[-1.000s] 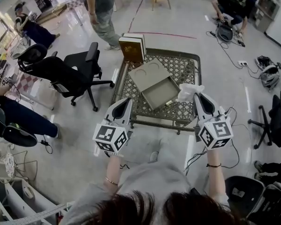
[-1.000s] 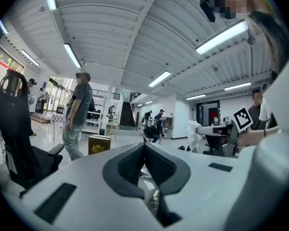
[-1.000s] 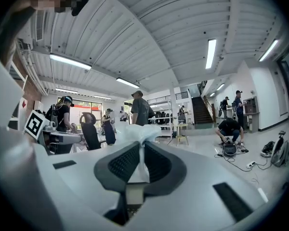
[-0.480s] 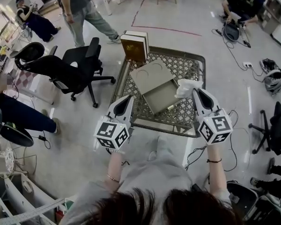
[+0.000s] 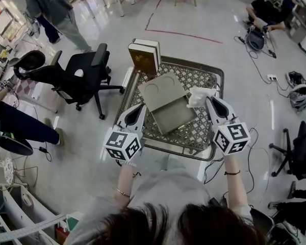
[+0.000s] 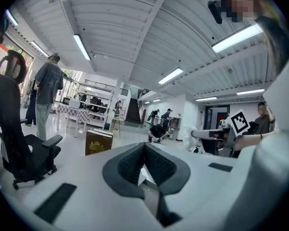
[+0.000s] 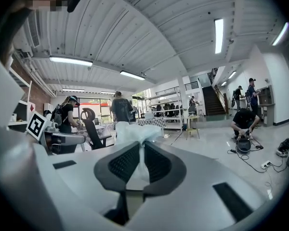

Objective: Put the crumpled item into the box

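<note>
White crumpled item (image 5: 199, 96) hung pinched in right gripper (image 5: 210, 102) jaws, mid-carry; box (image 5: 176, 115) just left awaited release; left gripper (image 5: 138, 109) jaws met, empty

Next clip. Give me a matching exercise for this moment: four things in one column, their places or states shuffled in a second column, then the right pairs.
1. white crumpled item
2. grey box
3. brown book
4. black office chair

A. on the floor, left of the table
B. pinched in the right hand-held gripper
C. lying open on the table
D. standing upright at the table's far edge

Pairs: 1-B, 2-C, 3-D, 4-A
</note>
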Motion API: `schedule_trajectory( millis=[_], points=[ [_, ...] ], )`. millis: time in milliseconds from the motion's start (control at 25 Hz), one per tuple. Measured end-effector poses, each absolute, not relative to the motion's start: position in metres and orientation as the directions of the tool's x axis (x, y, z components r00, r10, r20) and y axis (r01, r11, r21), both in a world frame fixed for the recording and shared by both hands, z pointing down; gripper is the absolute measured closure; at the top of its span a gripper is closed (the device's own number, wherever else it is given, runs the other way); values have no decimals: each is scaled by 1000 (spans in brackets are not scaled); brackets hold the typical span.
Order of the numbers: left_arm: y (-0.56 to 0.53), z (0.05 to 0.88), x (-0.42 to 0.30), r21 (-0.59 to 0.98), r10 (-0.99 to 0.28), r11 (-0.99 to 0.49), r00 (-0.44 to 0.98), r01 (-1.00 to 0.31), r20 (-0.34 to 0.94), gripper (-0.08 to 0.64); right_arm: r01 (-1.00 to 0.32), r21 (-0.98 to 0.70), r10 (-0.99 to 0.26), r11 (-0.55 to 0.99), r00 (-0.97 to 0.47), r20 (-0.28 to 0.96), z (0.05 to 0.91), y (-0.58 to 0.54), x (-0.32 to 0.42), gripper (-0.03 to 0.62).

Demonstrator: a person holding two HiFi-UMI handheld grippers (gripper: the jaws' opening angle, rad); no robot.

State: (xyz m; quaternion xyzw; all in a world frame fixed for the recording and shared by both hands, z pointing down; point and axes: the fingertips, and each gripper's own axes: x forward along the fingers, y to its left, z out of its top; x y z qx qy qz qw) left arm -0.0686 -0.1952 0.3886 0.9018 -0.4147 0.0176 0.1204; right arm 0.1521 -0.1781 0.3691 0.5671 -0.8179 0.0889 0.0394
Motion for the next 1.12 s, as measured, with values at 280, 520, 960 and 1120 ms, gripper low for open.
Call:
schedule_trajectory(
  millis=[280,520,960,1120],
  points=[
    [-207,400,-59,217,-759,-599,633,-770,152,543,-912,-119,-892,393,-409,191,384,-203,157,545],
    [-216,417,-57,252,-751,-582,630,-773,199,543,-898,-136,-868,418,-440,232,400,-223,151,545],
    [-234,465,-47,339,-691,-577,665,-743,282,543,-878,-211,-817,431,-478,322,449,-256,132,545],
    [-236,485,-45,370,-678,-556,664,-744,316,543,-865,-240,-783,441,-501,369,474,-265,125,545]
  ],
)
